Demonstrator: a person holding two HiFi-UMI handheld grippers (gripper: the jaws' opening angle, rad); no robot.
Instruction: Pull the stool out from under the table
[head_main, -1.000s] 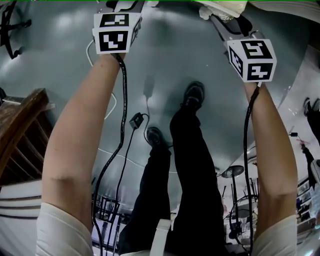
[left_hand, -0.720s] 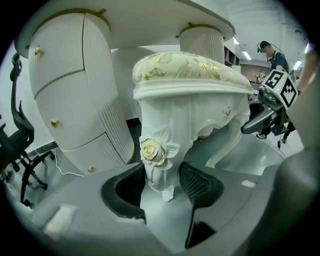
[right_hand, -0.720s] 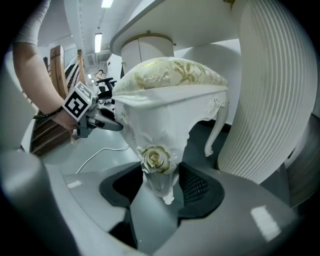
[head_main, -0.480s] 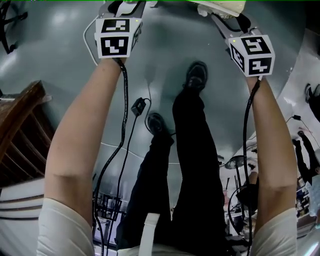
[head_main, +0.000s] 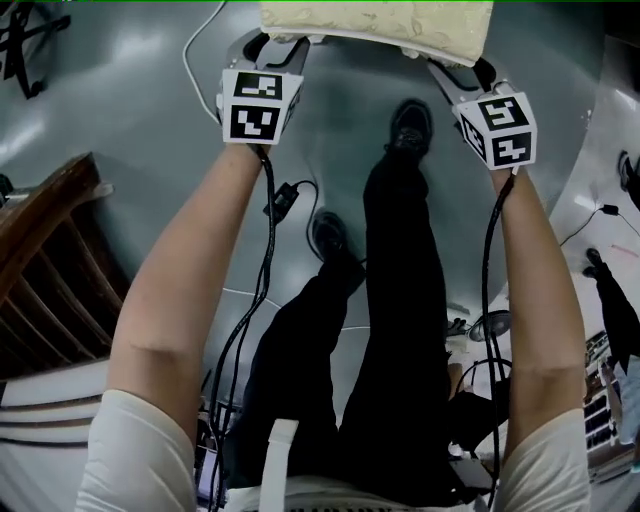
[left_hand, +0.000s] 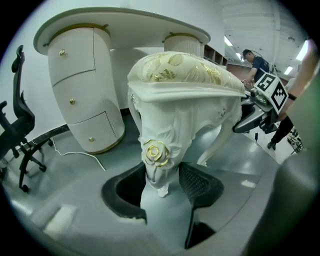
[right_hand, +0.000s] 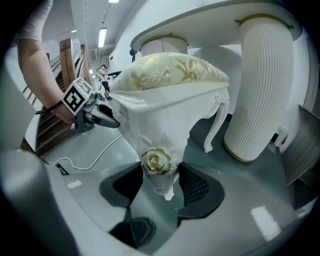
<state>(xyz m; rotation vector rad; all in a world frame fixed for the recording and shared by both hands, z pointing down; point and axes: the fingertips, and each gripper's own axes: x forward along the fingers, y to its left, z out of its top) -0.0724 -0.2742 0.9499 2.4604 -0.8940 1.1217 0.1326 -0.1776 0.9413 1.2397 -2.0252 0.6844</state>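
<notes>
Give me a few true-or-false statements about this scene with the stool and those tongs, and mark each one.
1. The left tongs and the right tongs are each clamped on one of the legs of the stool. True.
2. The stool's cushion is plain red. False: it is cream with a gold pattern.
3. The table has drawers with gold knobs. True.
4. The person is barefoot. False: the person wears dark shoes.
</notes>
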